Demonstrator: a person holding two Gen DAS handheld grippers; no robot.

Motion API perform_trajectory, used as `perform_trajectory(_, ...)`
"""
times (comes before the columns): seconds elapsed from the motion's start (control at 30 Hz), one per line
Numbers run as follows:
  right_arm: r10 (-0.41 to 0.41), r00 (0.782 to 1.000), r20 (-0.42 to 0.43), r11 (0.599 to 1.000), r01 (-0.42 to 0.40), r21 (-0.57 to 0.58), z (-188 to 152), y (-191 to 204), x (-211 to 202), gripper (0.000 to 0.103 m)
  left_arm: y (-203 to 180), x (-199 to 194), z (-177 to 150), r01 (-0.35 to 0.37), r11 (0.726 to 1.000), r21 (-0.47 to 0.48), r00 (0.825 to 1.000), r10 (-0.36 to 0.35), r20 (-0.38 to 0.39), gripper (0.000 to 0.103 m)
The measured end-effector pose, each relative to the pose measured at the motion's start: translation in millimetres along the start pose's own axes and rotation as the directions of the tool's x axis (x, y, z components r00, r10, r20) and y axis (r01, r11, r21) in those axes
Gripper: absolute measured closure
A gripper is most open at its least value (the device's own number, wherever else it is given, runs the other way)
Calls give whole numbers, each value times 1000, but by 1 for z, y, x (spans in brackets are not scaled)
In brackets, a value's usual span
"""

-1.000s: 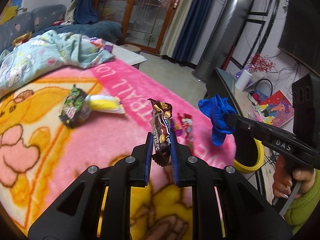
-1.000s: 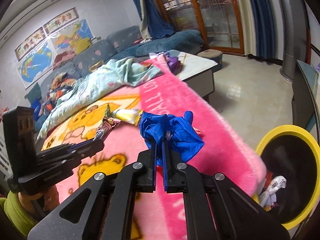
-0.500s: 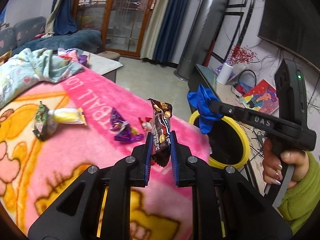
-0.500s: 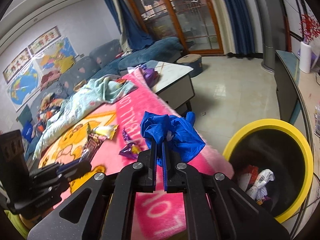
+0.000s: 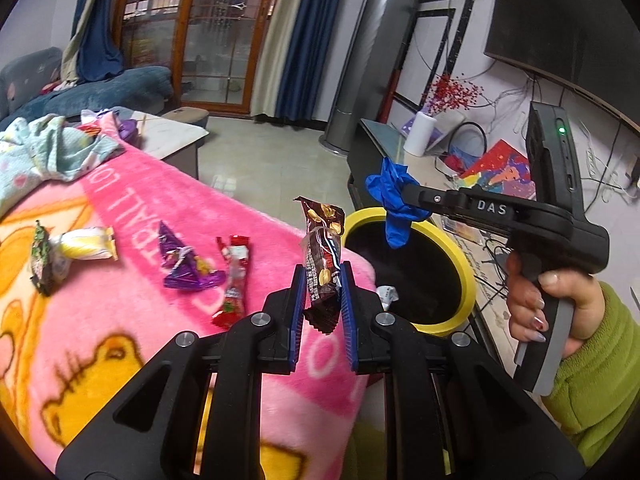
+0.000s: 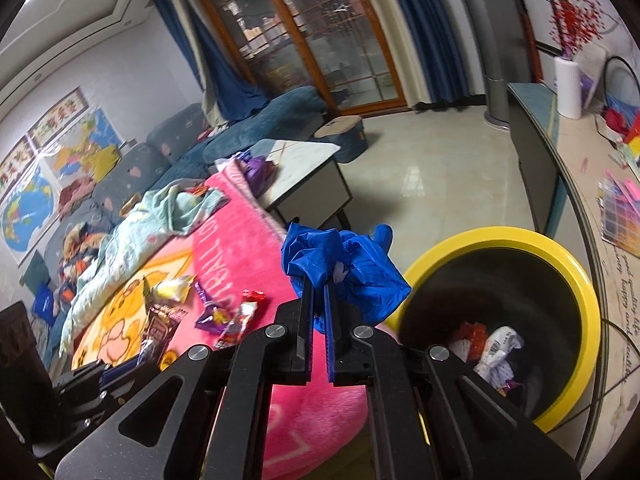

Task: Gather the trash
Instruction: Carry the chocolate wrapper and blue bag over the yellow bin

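While both grippers are loaded, I count four wrappers on the pink blanket (image 5: 120, 320): green/yellow (image 5: 68, 246), purple (image 5: 186, 264), red (image 5: 234, 280). Left gripper (image 5: 323, 280) is clamped on a brown snack wrapper (image 5: 323, 256), standing upright between its pads. Right gripper (image 6: 319, 296) pinches a crumpled blue glove (image 6: 344, 264), just ahead of its tips, over the yellow-rimmed bin (image 6: 576, 280) edge. Its body reads "DAS".

On the blanket (image 5: 120, 360) lie four wrappers in a row: a twisted wrapper (image 5: 72, 246) at the left, then a foil wrapper (image 5: 186, 264), then a candy wrapper (image 5: 234, 280) nearest the blanket's edge. The bin (image 5: 466, 276) stands just beside that edge, to its right, with trash (image 6: 494, 350) inside. Behind the blanket a crumpled cloth (image 5: 48, 152) lies on it, and a low table (image 6: 304, 160) stands beyond.
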State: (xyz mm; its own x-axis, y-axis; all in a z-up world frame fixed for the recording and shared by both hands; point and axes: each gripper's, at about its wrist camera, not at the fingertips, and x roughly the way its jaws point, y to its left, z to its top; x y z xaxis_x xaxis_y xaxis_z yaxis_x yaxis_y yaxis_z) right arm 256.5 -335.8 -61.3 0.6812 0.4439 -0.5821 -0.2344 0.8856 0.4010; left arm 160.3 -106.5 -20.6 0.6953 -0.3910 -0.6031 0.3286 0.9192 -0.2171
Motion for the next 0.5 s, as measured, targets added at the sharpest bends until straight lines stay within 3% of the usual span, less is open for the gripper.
perform_trajectory(0.5,-96,995,38,989,91,114,2,-59,-16,98,-39,25,6,52,995,86,999,-51,-10,92)
